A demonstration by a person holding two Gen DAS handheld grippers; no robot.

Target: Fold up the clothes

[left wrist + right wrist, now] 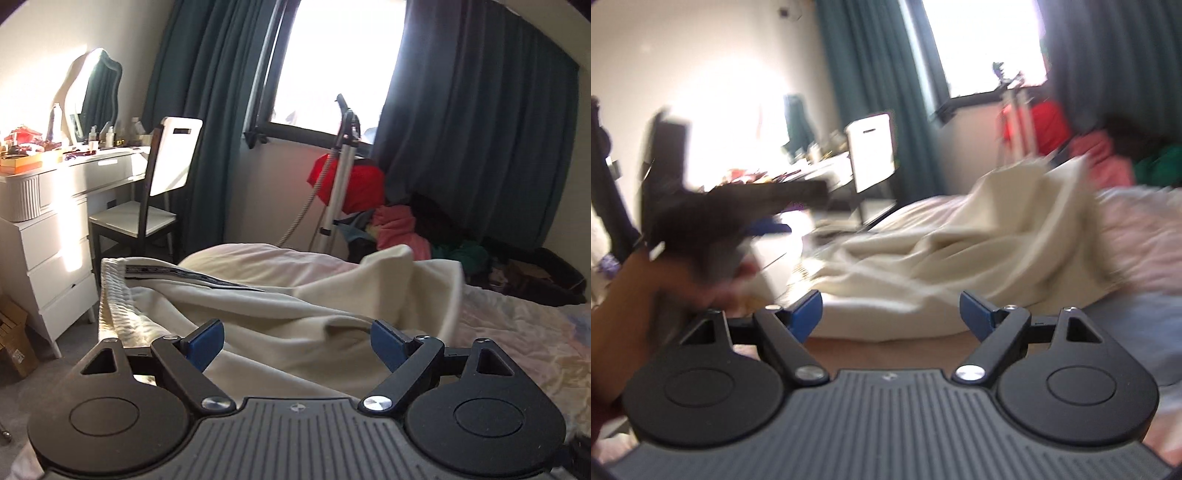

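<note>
**Mia:** Left wrist view shows it best. See the big cream-white soft cloth garment point(280, 306) with the ribbed stretchy band and a dark stripe? It lies in a crumpled heap on the bed with the pale pink sheet point(517, 325).

**Tom:** Is it folded?

**Mia:** No. It is all bumpy, and one part stands up like a little hill. I think the folding has only just begun, or one fold is done and the next one is waiting.

**Tom:** Are the tongs holding it?

**Mia:** No. The left gripper point(295, 341) has its blue pads point(205, 341) spread wide. The cloth is under and in front of them, but they do not pinch it. The right gripper point(892, 314) is spread wide too, with nothing between its pads. The cloth lies just ahead of it.

**Tom:** What is that dark blurry thing in the right wrist view?

**Mia:** That is the other tool with a hand point(665, 280) on it. It is too smeared to see more.

**Tom:** So what comes next?

**Mia:** I would guess each tong needs to find an edge or a corner, pinch it, and pull the cloth flat. The band side near the white dresser point(55, 229) looks easiest to grab.

**Tom:** And behind?

**Mia:** A white chair point(162, 177), dark teal curtains point(480, 129), and a pile of red and pink clothes point(369, 195).
</note>
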